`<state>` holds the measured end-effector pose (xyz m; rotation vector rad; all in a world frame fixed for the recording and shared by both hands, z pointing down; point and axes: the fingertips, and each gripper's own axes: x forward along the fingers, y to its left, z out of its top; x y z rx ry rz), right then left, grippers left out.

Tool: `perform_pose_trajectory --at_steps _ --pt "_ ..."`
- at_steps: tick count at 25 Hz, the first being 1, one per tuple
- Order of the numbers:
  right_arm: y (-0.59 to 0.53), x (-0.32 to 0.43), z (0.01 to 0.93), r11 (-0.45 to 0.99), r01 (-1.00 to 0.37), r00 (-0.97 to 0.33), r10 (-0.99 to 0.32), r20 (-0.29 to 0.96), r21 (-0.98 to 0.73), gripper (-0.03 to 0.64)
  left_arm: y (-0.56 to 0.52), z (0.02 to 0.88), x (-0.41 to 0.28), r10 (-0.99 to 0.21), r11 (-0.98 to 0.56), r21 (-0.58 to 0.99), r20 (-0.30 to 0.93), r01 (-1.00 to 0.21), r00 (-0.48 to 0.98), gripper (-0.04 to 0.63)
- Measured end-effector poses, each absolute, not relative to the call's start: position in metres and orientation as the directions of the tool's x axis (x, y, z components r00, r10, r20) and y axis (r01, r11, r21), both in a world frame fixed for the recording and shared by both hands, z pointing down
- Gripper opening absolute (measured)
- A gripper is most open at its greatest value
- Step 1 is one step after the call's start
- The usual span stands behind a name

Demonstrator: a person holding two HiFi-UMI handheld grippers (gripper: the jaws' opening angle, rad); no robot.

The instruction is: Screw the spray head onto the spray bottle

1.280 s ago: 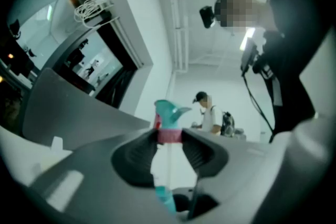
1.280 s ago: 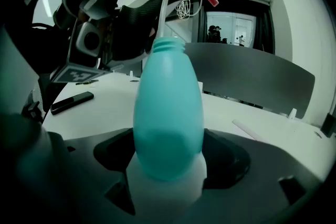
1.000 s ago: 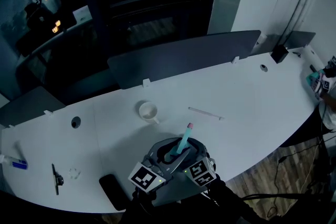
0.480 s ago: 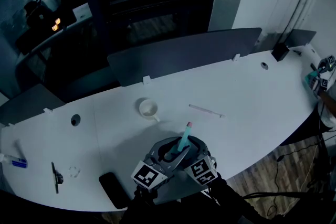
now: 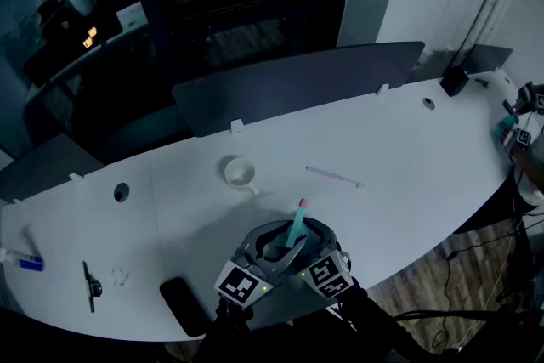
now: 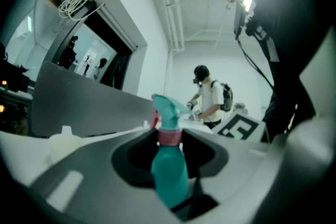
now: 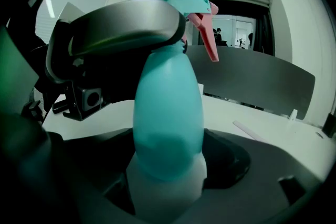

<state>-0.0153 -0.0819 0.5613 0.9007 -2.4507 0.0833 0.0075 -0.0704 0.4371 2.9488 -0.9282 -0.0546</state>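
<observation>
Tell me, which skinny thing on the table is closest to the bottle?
The white stick, just beyond the teal bottle; the black pen and blue marker lie far left.

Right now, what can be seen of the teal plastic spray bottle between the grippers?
The teal plastic spray bottle is translucent, smooth and bulbous, with a teal spray head seated on a pink collar and a pink trigger below the nozzle. It hangs tilted over the near edge of the white table, head pointing away from the person. The right gripper clasps its lower body; the left gripper closes round its neck. Nothing else touches it.
</observation>
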Motion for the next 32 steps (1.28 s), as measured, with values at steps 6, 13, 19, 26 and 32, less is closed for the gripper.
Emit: perform_pose_trajectory --at_steps 6,13,19,26,32 --pt "-0.080 -0.016 0.562 0.791 -0.592 -0.643 -0.580 0.499 0.155 0.400 -0.066 0.442 0.004 -0.593 -0.804 0.019 0.045 -0.595 0.804 0.150" --pt "-0.081 -0.017 0.562 0.791 -0.598 -0.653 -0.575 0.493 0.131 0.400 -0.067 0.441 0.001 -0.601 -0.796 0.055 0.058 -0.603 0.797 0.175" --pt "-0.082 -0.016 0.560 0.790 -0.597 -0.652 -0.579 0.490 0.139 0.400 -0.072 0.428 0.006 -0.600 -0.798 -0.018 0.098 -0.602 0.794 0.201" --pt "-0.079 -0.018 0.561 0.799 -0.585 -0.657 -0.568 0.496 0.140 0.400 -0.075 0.436 0.016 -0.581 -0.814 -0.117 0.190 -0.569 0.791 0.161" --pt "-0.080 -0.019 0.561 0.802 -0.577 -0.656 -0.567 0.498 0.153 0.400 -0.075 0.428 0.008 -0.628 -0.778 -0.079 0.110 -0.623 0.771 0.153"
